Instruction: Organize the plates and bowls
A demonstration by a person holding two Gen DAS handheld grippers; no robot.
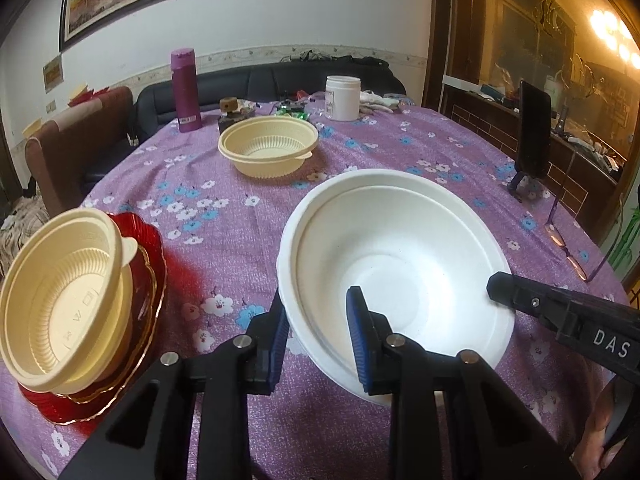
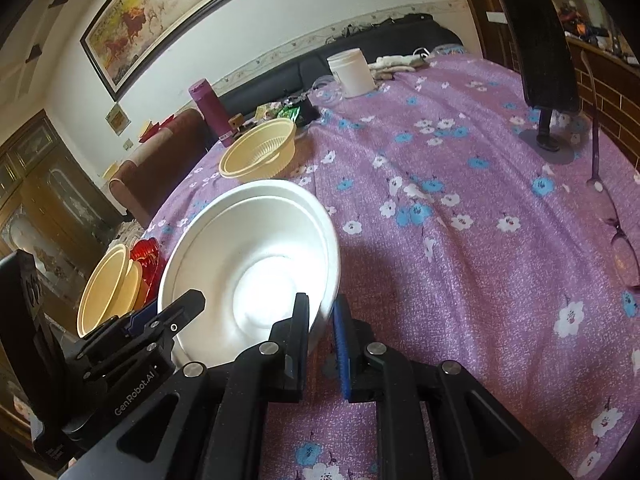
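Note:
A large white bowl [image 1: 400,248] with a stepped rim is tilted over the purple flowered tablecloth [image 1: 240,208]. My left gripper [image 1: 318,312] is shut on its near-left rim, one blue pad outside the wall and one inside. My right gripper [image 2: 322,312] is shut on the opposite rim of the white bowl [image 2: 256,248], and its black tip [image 1: 496,284] shows at the bowl's right edge. A single cream bowl [image 1: 268,148] stands farther back. At the left, nested cream bowls [image 1: 60,300] rest on stacked red plates [image 1: 154,276].
At the table's far side stand a magenta flask [image 1: 186,88] and a white jar [image 1: 342,98] among small clutter. A phone on a stand [image 1: 534,132] and a pair of glasses [image 1: 568,248] lie to the right. A person's hand [image 1: 600,440] shows at the lower right.

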